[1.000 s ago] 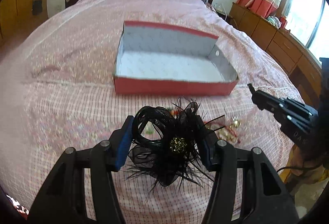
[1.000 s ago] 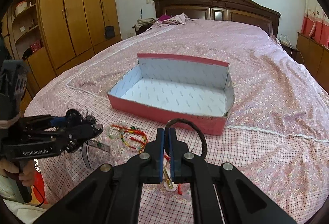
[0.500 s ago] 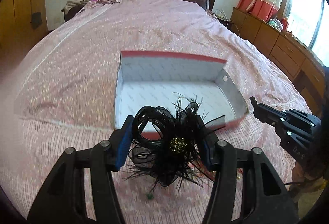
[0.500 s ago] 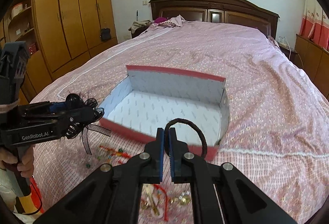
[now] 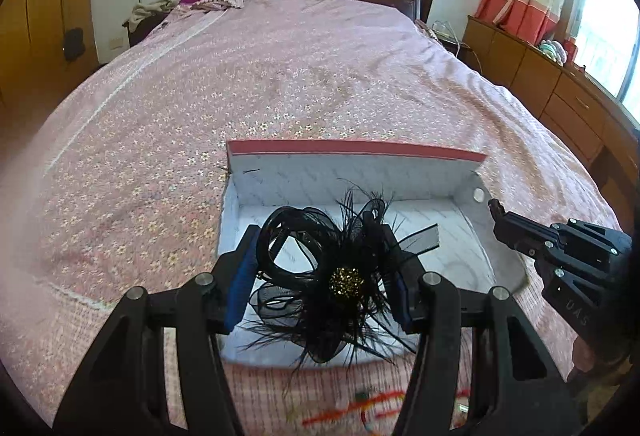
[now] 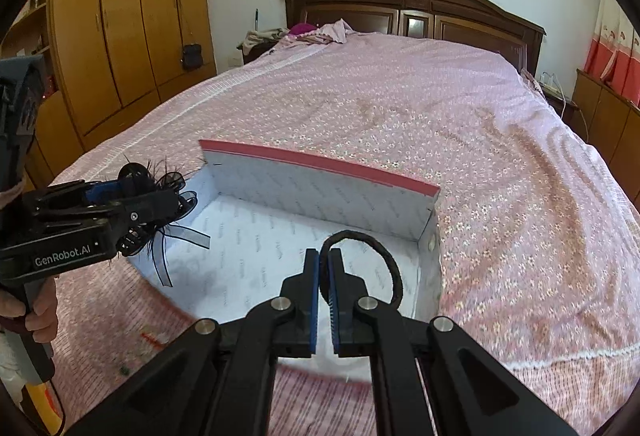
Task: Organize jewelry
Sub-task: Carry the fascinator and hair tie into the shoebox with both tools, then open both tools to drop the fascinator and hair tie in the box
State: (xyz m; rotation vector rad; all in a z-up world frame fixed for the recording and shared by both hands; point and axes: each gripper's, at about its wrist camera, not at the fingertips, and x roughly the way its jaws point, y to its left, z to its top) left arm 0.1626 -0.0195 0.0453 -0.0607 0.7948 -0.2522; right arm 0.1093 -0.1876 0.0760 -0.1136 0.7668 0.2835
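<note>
An open red box with a white patterned inside (image 5: pixel 352 176) (image 6: pixel 312 192) sits on the pink bed. My left gripper (image 5: pixel 322 268) is shut on a black feathered hair ornament with a gold centre (image 5: pixel 340 276) and holds it over the box's near left part; it also shows at the left of the right wrist view (image 6: pixel 156 192). My right gripper (image 6: pixel 324 268) is shut on a dark braided hair ring (image 6: pixel 380 256) and holds it over the box's near right part; its tip shows in the left wrist view (image 5: pixel 500 214).
Loose red and yellow jewelry (image 5: pixel 360 408) lies blurred on the bedspread (image 5: pixel 280 76) in front of the box. A wooden headboard (image 6: pixel 412 8) is at the far end, wardrobes (image 6: pixel 132 16) to the left, low cabinets (image 5: pixel 540 76) to the right.
Both grippers have moved forward from above the loose jewelry to over the box, each still holding its item. The box now lies right under the fingertips.
</note>
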